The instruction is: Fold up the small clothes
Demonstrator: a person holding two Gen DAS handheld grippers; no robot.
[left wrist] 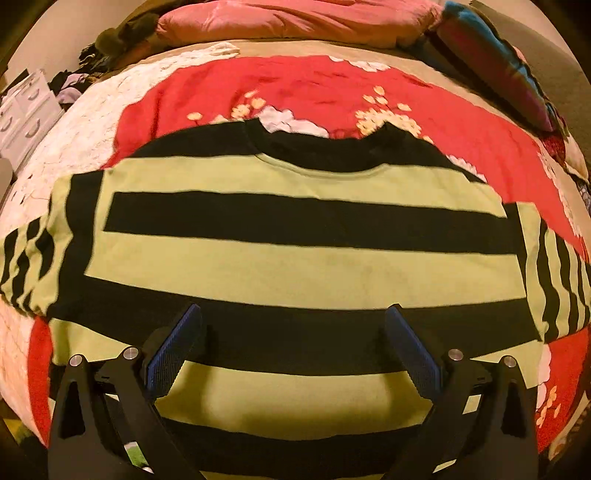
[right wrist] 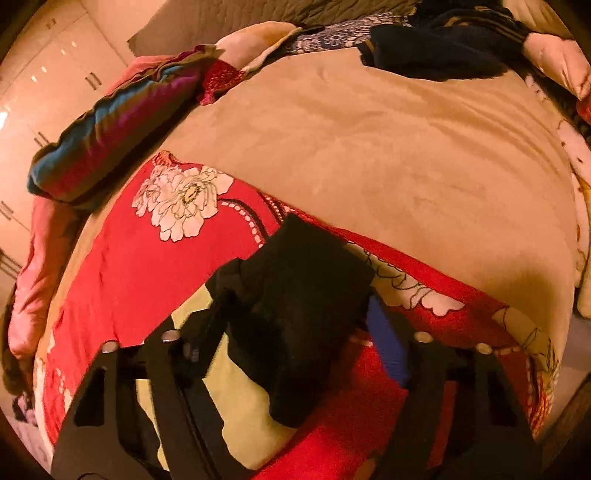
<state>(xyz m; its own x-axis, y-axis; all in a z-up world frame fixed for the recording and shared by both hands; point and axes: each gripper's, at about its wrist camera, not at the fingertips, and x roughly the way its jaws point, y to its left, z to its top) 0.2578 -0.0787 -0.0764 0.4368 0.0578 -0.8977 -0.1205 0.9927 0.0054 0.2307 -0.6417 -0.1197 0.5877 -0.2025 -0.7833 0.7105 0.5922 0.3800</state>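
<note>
A green-and-black striped shirt (left wrist: 295,258) lies flat on a red floral bedspread (left wrist: 314,85), collar at the far side and sleeves out to both edges. My left gripper (left wrist: 293,308) hovers open over the shirt's lower stripes, with nothing between its blue pads (left wrist: 173,347). In the right wrist view a bunched black end of the shirt (right wrist: 303,332) fills the gap of my right gripper (right wrist: 301,284), which is shut on it. The cloth hides the left finger, while the right blue pad (right wrist: 388,347) shows beside it. A green patch of shirt (right wrist: 236,398) lies below.
A pink pillow (left wrist: 295,18) and a multicoloured striped cushion (left wrist: 509,74) lie at the bed's far side. A white drawer unit (left wrist: 22,114) stands to the left. Beyond the bedspread (right wrist: 129,266) spreads a tan sheet (right wrist: 369,147) with dark clothes (right wrist: 436,51) on its far part.
</note>
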